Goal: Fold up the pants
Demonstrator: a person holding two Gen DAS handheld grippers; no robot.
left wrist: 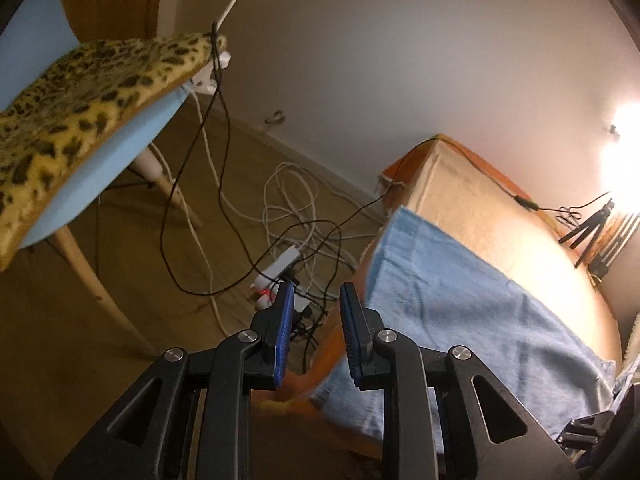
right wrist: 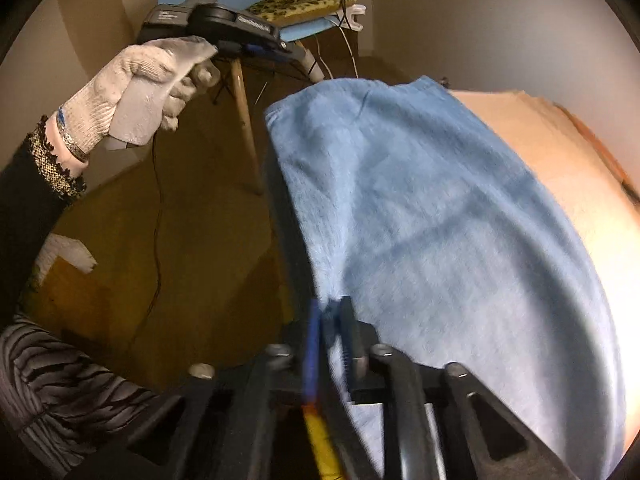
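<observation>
The light blue pants (right wrist: 420, 208) lie spread over an orange-covered bed (right wrist: 560, 152), their left edge hanging past the bed's side. My right gripper (right wrist: 330, 312) is shut on the near edge of the pants, with blue cloth pinched between its pads. My left gripper (left wrist: 316, 300) is open and empty, held in the air left of the pants (left wrist: 460, 300), over the floor. In the right wrist view the left gripper (right wrist: 264, 46) shows up high, held by a white-gloved hand (right wrist: 144, 92).
A blue chair (left wrist: 120, 148) with a leopard-print cushion (left wrist: 80, 92) stands to the left. A power strip (left wrist: 280, 268) and tangled cables lie on the wooden floor. A small tripod (left wrist: 592, 232) and a bright lamp (left wrist: 628, 160) are at the bed's far right.
</observation>
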